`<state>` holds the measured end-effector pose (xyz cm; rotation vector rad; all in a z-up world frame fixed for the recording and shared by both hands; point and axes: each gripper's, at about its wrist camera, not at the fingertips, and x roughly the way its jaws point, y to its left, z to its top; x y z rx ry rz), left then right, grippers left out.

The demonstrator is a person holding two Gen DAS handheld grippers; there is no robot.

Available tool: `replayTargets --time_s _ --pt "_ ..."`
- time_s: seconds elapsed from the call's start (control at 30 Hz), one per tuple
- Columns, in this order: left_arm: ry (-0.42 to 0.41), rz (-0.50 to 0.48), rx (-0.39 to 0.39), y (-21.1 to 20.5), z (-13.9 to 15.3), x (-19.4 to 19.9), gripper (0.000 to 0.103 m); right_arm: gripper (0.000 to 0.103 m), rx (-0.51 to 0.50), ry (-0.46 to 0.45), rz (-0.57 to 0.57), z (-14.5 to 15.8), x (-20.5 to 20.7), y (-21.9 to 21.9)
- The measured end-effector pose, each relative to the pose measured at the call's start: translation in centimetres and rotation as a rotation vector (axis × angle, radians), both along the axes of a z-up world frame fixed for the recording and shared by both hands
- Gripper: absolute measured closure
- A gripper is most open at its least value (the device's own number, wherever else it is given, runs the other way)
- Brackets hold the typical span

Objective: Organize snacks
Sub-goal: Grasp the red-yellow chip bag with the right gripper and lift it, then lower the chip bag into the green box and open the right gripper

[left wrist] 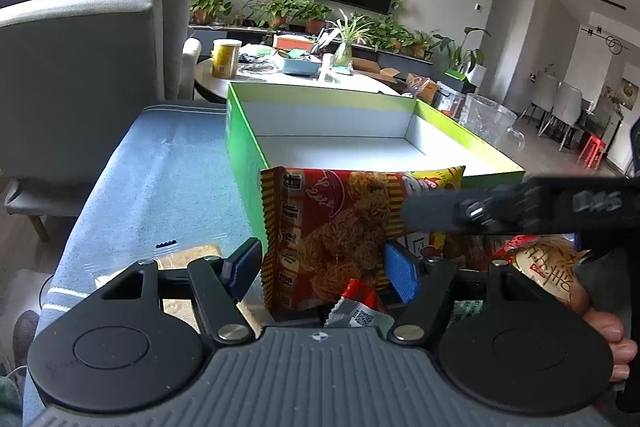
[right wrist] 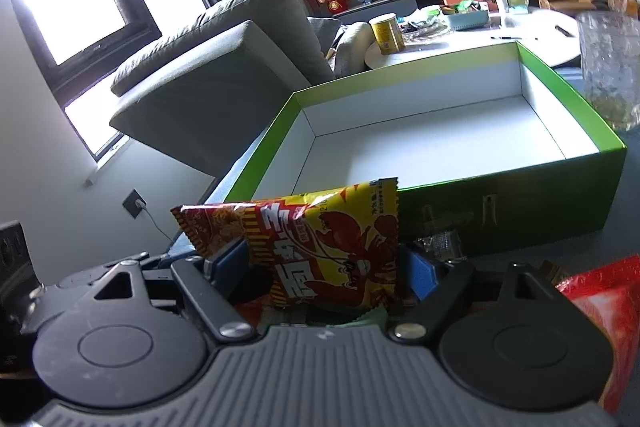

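- A red and yellow snack packet [left wrist: 340, 227] is being held upright between the blue pads of the left hand-held gripper [left wrist: 320, 267], just in front of the green box [left wrist: 240, 147].
- The left pads are standing half apart, each at one edge of the packet; whether they are pressing on it cannot be told.
- The same packet [right wrist: 340, 247] is being flanked by the pads of the right hand-held gripper [right wrist: 324, 271], jaws partly open; a firm grip cannot be told.
- The box, white inside, is being shown resting on the counter [left wrist: 152, 179].
- More snack bags [left wrist: 548, 267] are being seen lying near the right hand-held gripper.
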<state>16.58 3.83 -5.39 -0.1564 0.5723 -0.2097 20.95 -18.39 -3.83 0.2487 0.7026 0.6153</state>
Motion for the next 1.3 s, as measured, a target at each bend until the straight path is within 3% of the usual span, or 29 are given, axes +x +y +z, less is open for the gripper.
replayTargets --time_s 0.13,0.27,0.33,0.43,0.8,1.3 --pt "0.003 0.009 -0.004 -0.5 -0.2 0.1 0.037 0.003 -0.005 -0.017 0.018 0.0 0.4 0.4" --pt "-0.012 -0.006 0.026 -1.5 0.4 -0.5 0.042 0.004 -0.016 -0.005 0.041 -0.3 0.5 1.5" --pt "-0.05 -0.006 0.058 -1.8 1.2 -1.4 0.042 0.015 -0.039 -0.046 0.027 0.2 -0.3 1.4" --pt "-0.101 -0.007 0.052 -1.9 2.7 -2.4 0.042 0.023 -0.013 -0.081 0.016 1.4 -1.3 0.3" --pt "-0.195 -0.044 0.052 -4.1 7.1 -2.0 0.042 0.023 0.013 -0.236 -0.05 6.2 -2.0 -1.7" --pt "-0.187 -0.039 0.093 -4.7 8.1 3.3 0.041 0.023 0.063 -0.176 -0.076 6.1 3.6 -2.1"
